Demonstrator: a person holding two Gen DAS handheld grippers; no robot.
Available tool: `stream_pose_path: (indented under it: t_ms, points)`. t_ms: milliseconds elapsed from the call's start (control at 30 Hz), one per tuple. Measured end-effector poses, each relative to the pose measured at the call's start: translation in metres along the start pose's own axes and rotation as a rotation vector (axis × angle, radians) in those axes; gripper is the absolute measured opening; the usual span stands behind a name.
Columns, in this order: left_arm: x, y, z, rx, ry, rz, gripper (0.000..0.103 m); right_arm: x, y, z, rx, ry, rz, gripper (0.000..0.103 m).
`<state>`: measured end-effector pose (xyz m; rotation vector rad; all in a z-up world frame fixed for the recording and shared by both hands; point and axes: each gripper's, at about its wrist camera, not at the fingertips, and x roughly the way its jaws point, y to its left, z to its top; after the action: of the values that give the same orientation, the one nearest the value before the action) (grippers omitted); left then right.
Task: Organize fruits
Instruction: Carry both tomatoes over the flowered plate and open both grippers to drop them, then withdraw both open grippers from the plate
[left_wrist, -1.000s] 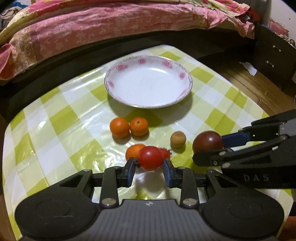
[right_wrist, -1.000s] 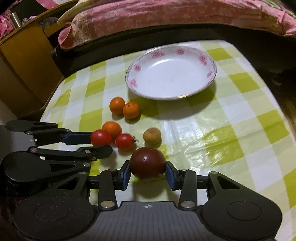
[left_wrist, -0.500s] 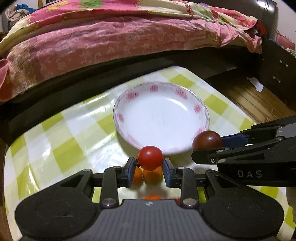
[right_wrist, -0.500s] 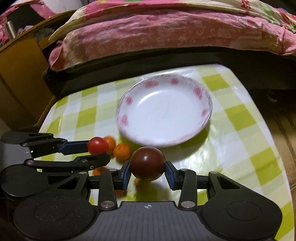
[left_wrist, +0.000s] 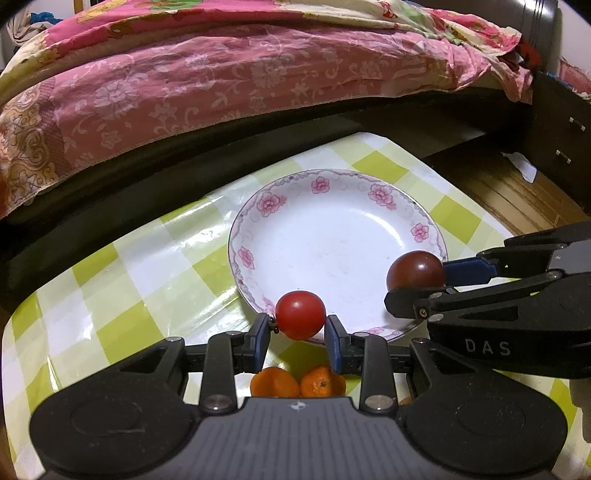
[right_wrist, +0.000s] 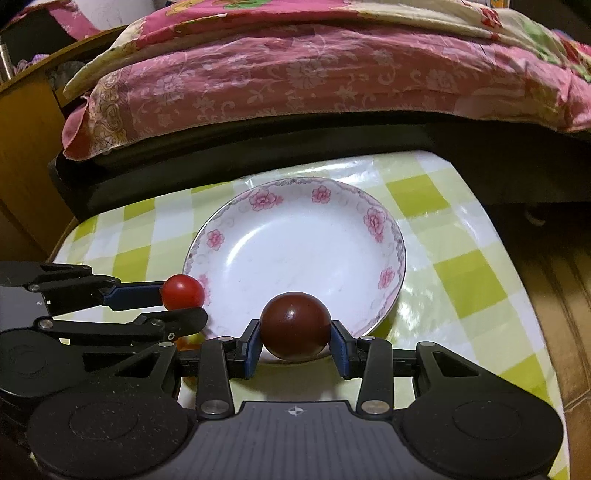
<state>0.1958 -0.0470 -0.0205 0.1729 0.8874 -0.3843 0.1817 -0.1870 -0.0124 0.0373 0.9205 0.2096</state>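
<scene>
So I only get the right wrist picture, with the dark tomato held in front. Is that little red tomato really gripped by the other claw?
Observer: Yes. The left wrist view shows the red tomato pinched between both blue pads of the left gripper.
Operator: Any fruit not picked up yet?
Observer: A pair of oranges lies side by side on the tablecloth under that gripper, outside the plate.
</scene>
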Motion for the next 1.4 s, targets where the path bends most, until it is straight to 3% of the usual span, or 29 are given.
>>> stream_pose_path:
  t_ms: [1000,1400]
  points:
    - [0.003,-0.002,0.002,0.020,-0.015,0.027,0.040,0.012,-0.004,0.003,-0.024,-0.013,-0.008,0.040]
    - [-0.006,-0.003,0.002,0.024,-0.030,0.017,0.042,0.006,-0.007,0.003,-0.011,-0.051,-0.014,0.047]
